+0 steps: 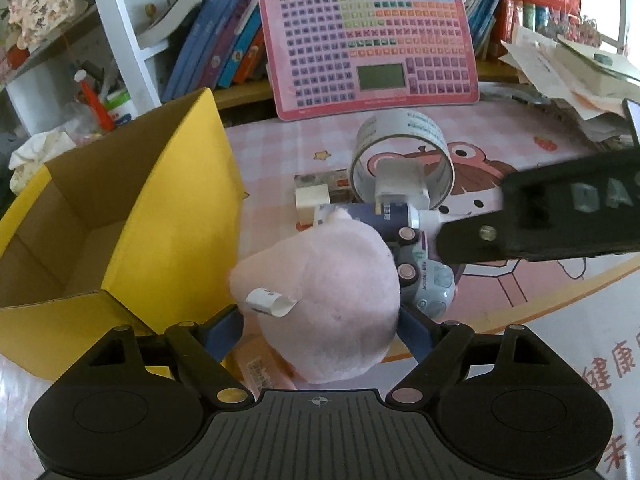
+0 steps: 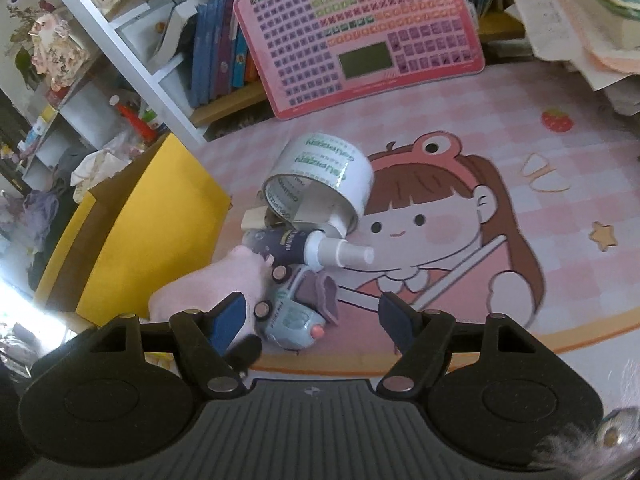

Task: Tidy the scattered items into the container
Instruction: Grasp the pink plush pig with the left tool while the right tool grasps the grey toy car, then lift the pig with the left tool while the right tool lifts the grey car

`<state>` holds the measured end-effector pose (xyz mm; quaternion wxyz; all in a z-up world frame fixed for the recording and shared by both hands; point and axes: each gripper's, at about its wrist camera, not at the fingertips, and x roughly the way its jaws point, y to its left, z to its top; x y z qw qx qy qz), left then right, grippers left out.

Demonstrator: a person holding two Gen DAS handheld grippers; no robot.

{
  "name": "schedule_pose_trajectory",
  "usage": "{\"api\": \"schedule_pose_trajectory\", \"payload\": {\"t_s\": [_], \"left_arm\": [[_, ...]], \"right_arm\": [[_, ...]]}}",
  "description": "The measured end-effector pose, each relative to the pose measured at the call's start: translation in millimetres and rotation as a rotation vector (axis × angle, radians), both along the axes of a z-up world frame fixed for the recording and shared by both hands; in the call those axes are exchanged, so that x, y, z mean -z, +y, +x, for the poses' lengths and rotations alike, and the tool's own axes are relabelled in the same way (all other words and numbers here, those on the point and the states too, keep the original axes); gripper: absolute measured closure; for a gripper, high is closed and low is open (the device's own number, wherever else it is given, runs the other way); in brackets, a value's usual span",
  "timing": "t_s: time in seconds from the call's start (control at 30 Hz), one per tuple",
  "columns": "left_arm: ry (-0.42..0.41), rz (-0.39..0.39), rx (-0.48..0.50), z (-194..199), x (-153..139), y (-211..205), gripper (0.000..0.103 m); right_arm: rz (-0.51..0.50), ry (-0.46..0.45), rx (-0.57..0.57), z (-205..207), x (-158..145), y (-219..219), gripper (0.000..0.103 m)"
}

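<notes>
Through the left wrist camera, my left gripper (image 1: pixel 320 328) straddles the soft pink plush toy (image 1: pixel 320 304), blue pads on both its flanks. Whether they press yet I can't tell for sure, though the fit looks snug. The plush should be light and squashy, so I'd pinch it across the round body, not the curled white paper tag (image 1: pixel 270 302) at ten o'clock on it. The open yellow cardboard box (image 1: pixel 120 224) stands just beside it, towards nine o'clock. At one o'clock from the plush lie the pale blue toy car (image 1: pixel 430 280) and the dark spray bottle with white nozzle (image 1: pixel 384 218).

Through the right wrist camera, my right gripper (image 2: pixel 312 320) is spread wide and holds nothing. The toy car (image 2: pixel 294 316) sits between its fingers, nearer the left one, untouched. It looks hard, smooth and light, so I'd grip across its sides. At twelve o'clock the spray bottle (image 2: pixel 304 246) leans against the clear wide roll of tape (image 2: pixel 320 176); the box (image 2: pixel 152 224) is at ten o'clock.
</notes>
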<state>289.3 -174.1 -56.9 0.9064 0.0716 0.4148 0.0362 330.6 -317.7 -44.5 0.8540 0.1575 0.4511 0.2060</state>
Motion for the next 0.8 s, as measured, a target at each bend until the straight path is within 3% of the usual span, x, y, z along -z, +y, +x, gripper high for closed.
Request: {"api": "schedule_pose_trajectory", "payload": {"t_s": [0.03, 0.1, 0.27, 0.5, 0.8], "left_arm": [[0.000, 0.001, -0.004, 0.8, 1.1, -0.1, 0.019], [0.006, -0.019, -0.002, 1.5, 3.1, 1.4, 0.042], [0.010, -0.046, -0.012, -7.0, 0.1, 1.3, 0.048], [0.022, -0.171, -0.080, -22.0, -11.9, 16.6, 0.049], [-0.020, -0.328, -0.120, -56.1, -28.5, 45.8, 0.049]], "right_arm": [[0.001, 0.009, 0.000, 3.6, 2.3, 2.8, 0.031], [0.001, 0.033, 0.006, 11.1, 7.5, 8.1, 0.033], [-0.005, 0.088, 0.011, 24.8, 17.4, 17.7, 0.038], [-0.001, 0.095, -0.010, 30.8, 21.6, 27.7, 0.038], [-0.006, 0.081, -0.043, 31.1, 24.4, 37.6, 0.039]]}}
